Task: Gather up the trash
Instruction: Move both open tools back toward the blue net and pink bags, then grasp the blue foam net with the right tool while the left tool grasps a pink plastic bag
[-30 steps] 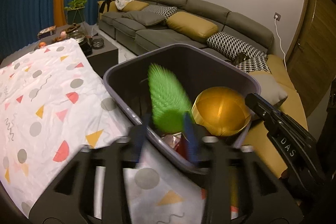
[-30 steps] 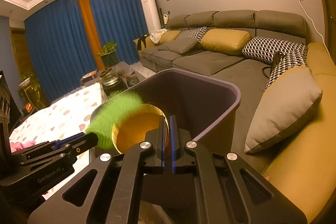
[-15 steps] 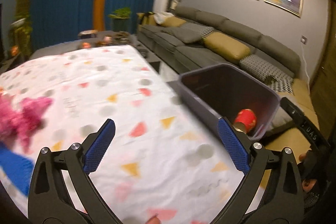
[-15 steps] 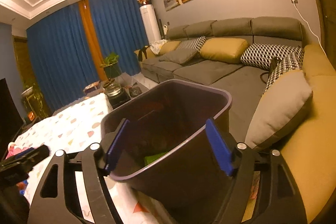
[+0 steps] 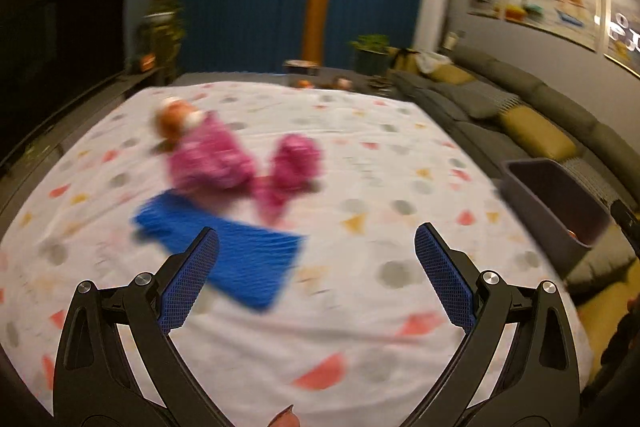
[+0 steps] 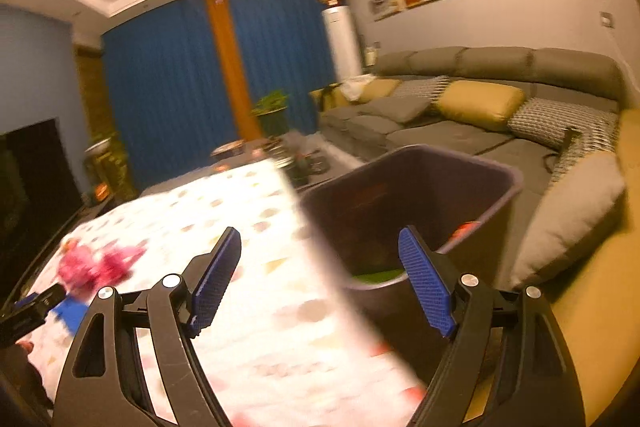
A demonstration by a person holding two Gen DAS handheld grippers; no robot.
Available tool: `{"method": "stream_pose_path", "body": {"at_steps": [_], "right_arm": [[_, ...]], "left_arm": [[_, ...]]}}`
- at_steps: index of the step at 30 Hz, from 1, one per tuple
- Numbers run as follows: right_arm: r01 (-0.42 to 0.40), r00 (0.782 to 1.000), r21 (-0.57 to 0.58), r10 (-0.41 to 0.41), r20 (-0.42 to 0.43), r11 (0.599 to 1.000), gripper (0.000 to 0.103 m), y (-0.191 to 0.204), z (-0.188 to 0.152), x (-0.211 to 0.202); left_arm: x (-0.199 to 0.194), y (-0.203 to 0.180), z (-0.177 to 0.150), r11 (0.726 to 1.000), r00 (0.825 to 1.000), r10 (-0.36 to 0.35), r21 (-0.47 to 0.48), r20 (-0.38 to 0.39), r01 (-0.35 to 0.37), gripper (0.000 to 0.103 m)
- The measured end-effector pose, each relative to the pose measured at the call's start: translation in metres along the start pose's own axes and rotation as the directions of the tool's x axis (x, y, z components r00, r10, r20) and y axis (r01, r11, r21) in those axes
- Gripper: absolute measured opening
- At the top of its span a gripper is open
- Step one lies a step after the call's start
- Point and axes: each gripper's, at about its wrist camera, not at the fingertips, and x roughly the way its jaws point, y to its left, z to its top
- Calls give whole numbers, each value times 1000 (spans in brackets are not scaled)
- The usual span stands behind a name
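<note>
The dark grey bin (image 6: 420, 195) stands at the table's right edge, with a green thing (image 6: 376, 275) and a red thing (image 6: 464, 227) inside. My right gripper (image 6: 320, 233) is open and empty just in front of the bin's near rim. My left gripper (image 5: 318, 231) is open and empty over the patterned tablecloth (image 5: 400, 167). Ahead of it and to the left lie a flat blue piece (image 5: 224, 247), two crumpled pink pieces (image 5: 212, 155) (image 5: 296, 163) and a blurred orange-and-white thing (image 5: 176, 115). In the left wrist view the bin (image 5: 560, 203) is far right.
A grey sofa (image 6: 460, 131) with yellow and patterned cushions runs behind and beside the bin. A dark TV (image 5: 60, 39) stands left of the table. A low table (image 5: 320, 79) with small items and a potted plant (image 5: 372, 51) sit beyond the far edge.
Both grippers have opened; the green and yellow pieces they held over the bin are gone from them. My left gripper has swung left, away from the bin, over the cloth towards the pink and blue pieces.
</note>
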Motion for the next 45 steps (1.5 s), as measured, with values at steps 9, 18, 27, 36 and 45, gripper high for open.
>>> {"method": "stream_pose_path", "body": {"at_steps": [9, 18, 27, 36, 45], "right_arm": [[-208, 974, -144, 192, -121, 967, 79, 117, -27, 16], [-366, 911, -254, 290, -292, 895, 79, 218, -63, 42], [-424, 871, -346, 272, -410, 837, 79, 284, -90, 77], [-434, 819, -328, 216, -532, 839, 79, 298, -102, 118], [-482, 777, -345, 211, -593, 805, 64, 310, -112, 126]], "left_arm": [[-37, 79, -7, 984, 985, 167, -71, 43, -164, 97], [-67, 143, -5, 958, 962, 258, -156, 86, -242, 97], [-82, 182, -3, 939, 947, 301, -209, 108, -275, 97], [-72, 192, -5, 939, 953, 290, -222, 91, -264, 97], [-65, 188, -2, 945, 958, 273, -208, 83, -252, 97]]}}
